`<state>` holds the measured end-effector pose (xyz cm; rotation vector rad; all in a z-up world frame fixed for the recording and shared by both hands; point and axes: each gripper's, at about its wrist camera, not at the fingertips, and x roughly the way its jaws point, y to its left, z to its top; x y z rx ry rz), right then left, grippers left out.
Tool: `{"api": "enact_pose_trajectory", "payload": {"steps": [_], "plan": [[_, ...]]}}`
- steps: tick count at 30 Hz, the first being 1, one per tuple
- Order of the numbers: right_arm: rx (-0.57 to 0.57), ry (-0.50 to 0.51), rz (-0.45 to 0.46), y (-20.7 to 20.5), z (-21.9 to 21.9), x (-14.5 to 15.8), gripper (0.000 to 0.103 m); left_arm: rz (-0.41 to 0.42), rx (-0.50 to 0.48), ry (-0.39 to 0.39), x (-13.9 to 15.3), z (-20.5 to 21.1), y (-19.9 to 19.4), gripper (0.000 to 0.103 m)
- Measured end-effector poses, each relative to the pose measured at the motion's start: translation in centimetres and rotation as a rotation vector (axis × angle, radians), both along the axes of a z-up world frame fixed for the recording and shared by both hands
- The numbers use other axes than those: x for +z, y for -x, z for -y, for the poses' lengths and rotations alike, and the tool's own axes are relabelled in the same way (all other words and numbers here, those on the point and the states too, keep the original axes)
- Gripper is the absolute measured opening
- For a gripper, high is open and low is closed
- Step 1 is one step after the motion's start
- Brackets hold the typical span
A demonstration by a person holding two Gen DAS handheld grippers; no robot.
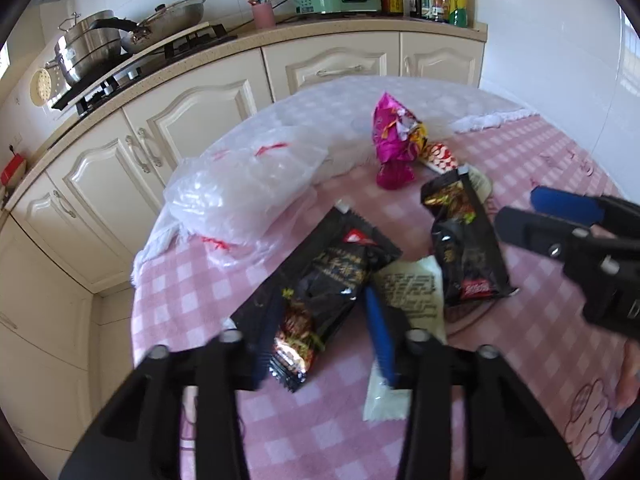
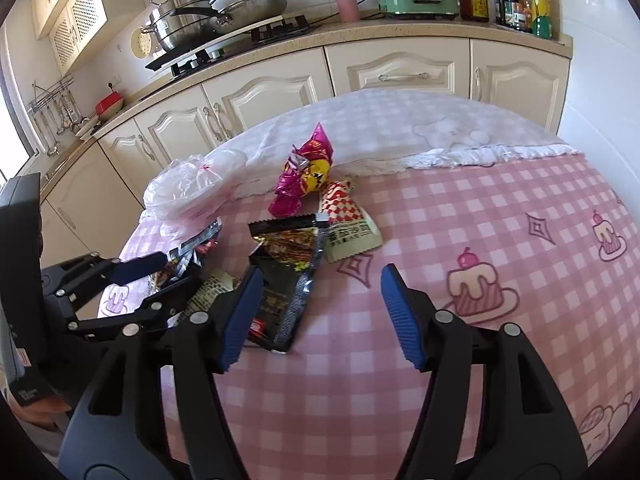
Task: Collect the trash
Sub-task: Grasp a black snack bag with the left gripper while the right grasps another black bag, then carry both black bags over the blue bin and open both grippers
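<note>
I have both grippers low over the pink checked tabletop (image 2: 460, 208), where the trash lies scattered in a loose cluster, which is why both point down at it. My left gripper (image 1: 320, 344) straddles the near black noodle wrapper (image 1: 324, 292): its fingers are partly closed with the wrapper between them, but I cannot tell whether the pads press on it yet. My right gripper (image 2: 324, 316) has its fingers well apart and holds nothing; its left finger sits over the edge of the second black wrapper (image 2: 284, 280), the likely next pick. Farther off lie a magenta snack bag (image 1: 392, 140), a red-and-white packet (image 2: 344, 216) and, near the left gripper, a pale sachet (image 1: 404, 288). The clear plastic bag (image 1: 248, 188) slumps at the table's far left, I judge, as the collection sack.
</note>
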<state>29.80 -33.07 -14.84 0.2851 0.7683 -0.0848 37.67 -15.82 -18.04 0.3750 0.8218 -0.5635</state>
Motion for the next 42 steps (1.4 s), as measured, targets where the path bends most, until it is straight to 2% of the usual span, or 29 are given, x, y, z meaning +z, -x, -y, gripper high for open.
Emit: {"api": "enact_pose_trajectory", "payload": {"steps": [2,4,8,11,14,15,16,17,20,22,25,33,36,37,40,42], "plan": [[-0.003,-0.005,-0.008,-0.2,-0.4,0.0,0.064,0.005,0.004,0.009,0.2,0.0,0.1,0.016],[-0.008,0.015,-0.015,-0.5,-1.0,0.1,0.066,0.002,0.035,0.045,0.5,-0.6,0.2,0.009],[-0.011,0.051,-0.035,-1.4,-2.2,-0.1,0.066,-0.041,0.079,0.169,1.1,-2.9,0.3,0.007],[-0.009,0.123,-0.036,-1.9,-3.8,-0.2,0.066,-0.034,0.101,0.198,1.4,-3.9,1.0,0.007],[0.013,0.15,-0.071,-2.7,-4.9,-1.0,0.066,-0.043,0.108,0.24,1.8,-4.8,1.4,0.007],[0.021,0.152,-0.088,-3.0,-5.0,-1.2,0.063,-0.044,0.111,0.247,1.8,-5.0,1.5,0.007],[0.023,0.155,-0.103,-3.3,-5.2,-1.5,0.053,-0.047,0.116,0.251,1.8,-5.2,1.5,0.007],[0.034,0.14,-0.109,-3.4,-5.0,-1.6,0.052,-0.051,0.119,0.259,1.8,-5.5,1.7,0.007],[0.047,0.118,-0.086,-2.9,-4.6,-1.4,0.037,-0.056,0.118,0.279,2.0,-6.0,2.1,0.006],[0.048,0.113,-0.067,-2.1,-4.6,-1.0,0.019,-0.057,0.115,0.299,2.3,-6.5,2.5,0.006],[0.048,0.103,-0.054,-1.2,-4.5,-0.8,0.014,-0.052,0.107,0.322,2.9,-7.2,3.4,0.006],[0.062,-0.005,-0.057,1.6,-3.5,-0.6,0.014,-0.055,0.101,0.364,3.6,-9.2,5.3,0.006],[0.069,-0.026,-0.076,3.0,-3.2,-0.5,0.021,-0.057,0.098,0.376,3.8,-9.7,6.0,0.006],[0.051,-0.037,-0.073,3.4,-2.8,-0.4,0.029,-0.058,0.098,0.382,3.9,-9.9,6.3,0.006],[0.021,-0.047,-0.067,3.7,-2.4,-0.5,0.041,-0.056,0.099,0.379,3.9,-9.7,6.7,0.006],[0.01,-0.025,-0.053,3.4,-2.6,-0.2,0.041,-0.056,0.101,0.376,3.9,-9.5,6.8,0.006]]}}
